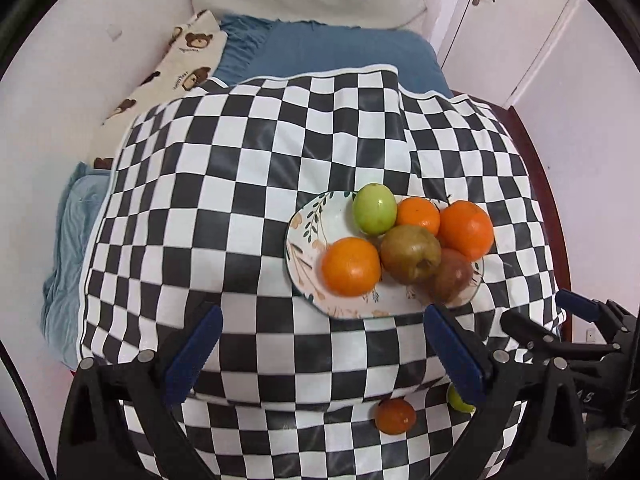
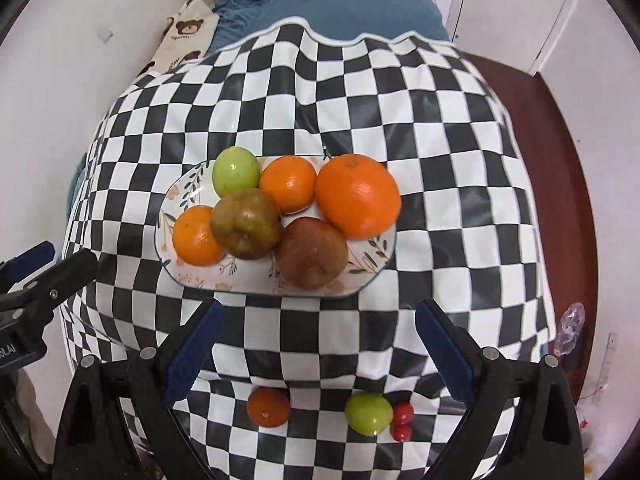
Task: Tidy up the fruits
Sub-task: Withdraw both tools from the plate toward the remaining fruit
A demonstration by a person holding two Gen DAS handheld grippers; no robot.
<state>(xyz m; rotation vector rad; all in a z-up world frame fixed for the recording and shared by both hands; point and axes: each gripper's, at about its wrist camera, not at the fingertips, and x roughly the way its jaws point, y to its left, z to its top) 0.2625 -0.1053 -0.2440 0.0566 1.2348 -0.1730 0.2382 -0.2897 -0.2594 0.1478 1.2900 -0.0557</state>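
Your left gripper (image 1: 322,350) stands wide, jaws empty, just short of the plate (image 1: 310,220); your right gripper (image 2: 318,344) is likewise wide and holds nothing. The plate rests on the checkered cloth (image 2: 440,140) and carries three oranges, the largest (image 2: 357,195) at its right edge, a green fruit (image 2: 235,171) at the back, and two brownish pears (image 2: 246,223), one leaning on the other fruit. Off the plate, near you on the cloth: a dark orange tomato (image 2: 268,407); a second green fruit (image 2: 368,413); two small red cherry tomatoes (image 2: 402,422) touching it.
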